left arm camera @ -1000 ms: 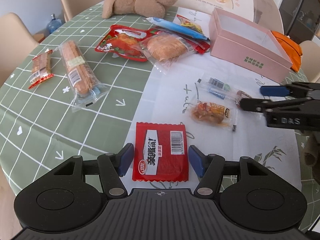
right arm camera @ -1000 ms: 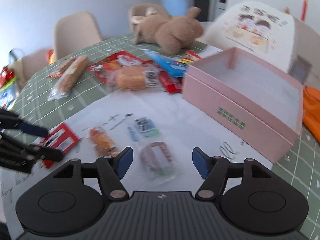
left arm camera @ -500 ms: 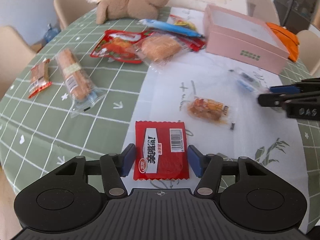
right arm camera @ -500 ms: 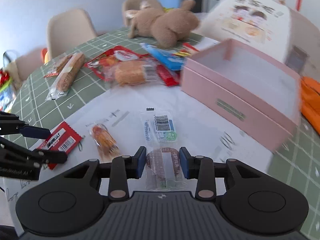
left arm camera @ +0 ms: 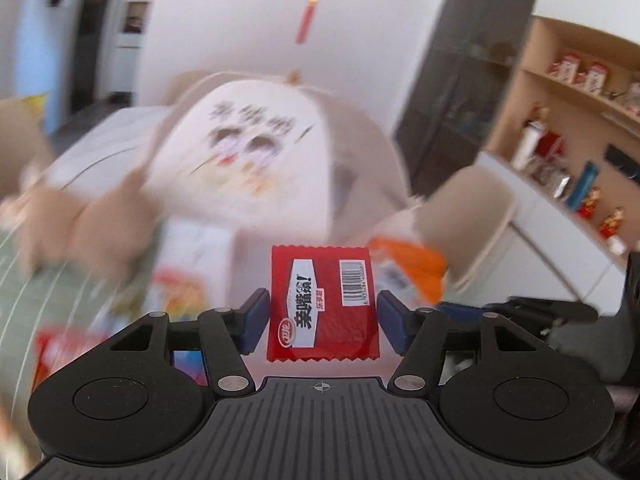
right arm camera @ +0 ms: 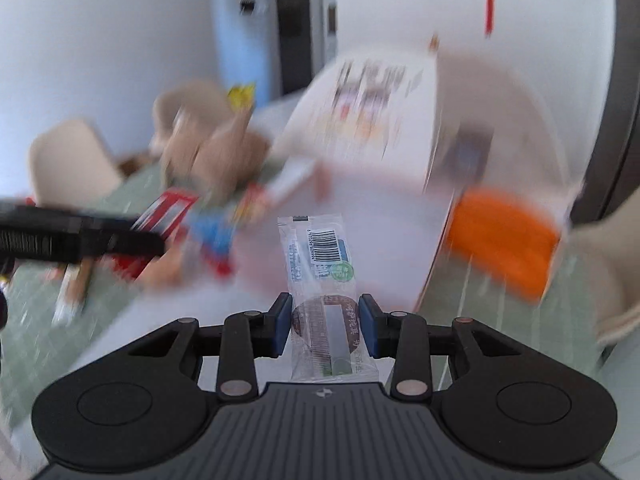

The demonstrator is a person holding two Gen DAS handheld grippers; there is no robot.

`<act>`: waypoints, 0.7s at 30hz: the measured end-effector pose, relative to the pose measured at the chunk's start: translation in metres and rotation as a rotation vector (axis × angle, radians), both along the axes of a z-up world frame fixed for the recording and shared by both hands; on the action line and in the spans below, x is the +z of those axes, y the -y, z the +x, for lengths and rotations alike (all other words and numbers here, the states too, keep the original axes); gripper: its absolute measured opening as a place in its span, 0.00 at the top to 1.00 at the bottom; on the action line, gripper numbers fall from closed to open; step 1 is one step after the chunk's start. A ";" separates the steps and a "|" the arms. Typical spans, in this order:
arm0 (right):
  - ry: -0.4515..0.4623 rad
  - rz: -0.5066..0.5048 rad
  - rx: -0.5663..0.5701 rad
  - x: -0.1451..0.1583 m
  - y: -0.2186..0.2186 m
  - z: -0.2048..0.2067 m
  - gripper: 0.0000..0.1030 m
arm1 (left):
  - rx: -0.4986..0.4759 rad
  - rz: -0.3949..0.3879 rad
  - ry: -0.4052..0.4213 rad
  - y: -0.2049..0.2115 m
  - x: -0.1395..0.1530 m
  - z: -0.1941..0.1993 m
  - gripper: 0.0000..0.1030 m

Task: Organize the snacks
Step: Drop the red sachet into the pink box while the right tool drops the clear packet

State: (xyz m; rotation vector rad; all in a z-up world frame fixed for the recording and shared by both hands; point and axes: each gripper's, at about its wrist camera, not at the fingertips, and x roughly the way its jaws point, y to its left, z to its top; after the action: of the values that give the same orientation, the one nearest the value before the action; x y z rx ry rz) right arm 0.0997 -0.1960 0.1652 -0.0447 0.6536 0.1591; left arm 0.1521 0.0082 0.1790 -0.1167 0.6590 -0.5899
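My left gripper (left arm camera: 322, 322) is shut on a red snack packet (left arm camera: 323, 300) with a white label and barcode, held up off the table. My right gripper (right arm camera: 326, 330) is shut on a clear-wrapped snack (right arm camera: 322, 300) with a barcode and a brown round label, also lifted. The pink box (right arm camera: 380, 236) lies blurred straight ahead of the right gripper. The left gripper shows as a dark blur at the left of the right wrist view (right arm camera: 80, 236). Both views are motion-blurred.
Blurred snack packets (right arm camera: 208, 236) and a brown plush toy (right arm camera: 216, 152) lie on the green checked tablecloth (right arm camera: 40, 312). An orange item (right arm camera: 504, 236) sits right of the box. A printed white lid (left arm camera: 244, 160) stands behind. Beige chairs (right arm camera: 68, 160) surround the table.
Both grippers have lifted off the table and tilted upward, each carrying its packet. The left gripper closed on the red packet; the right stayed shut on the clear-wrapped snack.
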 end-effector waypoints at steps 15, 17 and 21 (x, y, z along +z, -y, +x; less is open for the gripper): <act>-0.174 -0.005 -0.116 -0.057 -0.007 0.055 0.33 | 0.075 0.215 -0.201 -0.010 -0.109 0.180 0.43; -0.197 -0.002 -0.116 -0.061 -0.010 0.050 0.33 | 0.096 0.309 -0.208 -0.007 -0.128 0.193 0.43; -0.209 -0.038 -0.123 -0.068 -0.015 0.040 0.33 | 0.075 0.374 -0.166 -0.009 -0.155 0.197 0.39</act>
State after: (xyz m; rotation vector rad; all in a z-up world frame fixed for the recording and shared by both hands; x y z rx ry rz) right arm 0.1396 -0.1807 0.0973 -0.0242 0.8652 0.0324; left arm 0.3488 0.0174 0.0245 0.1603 0.9115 -0.3785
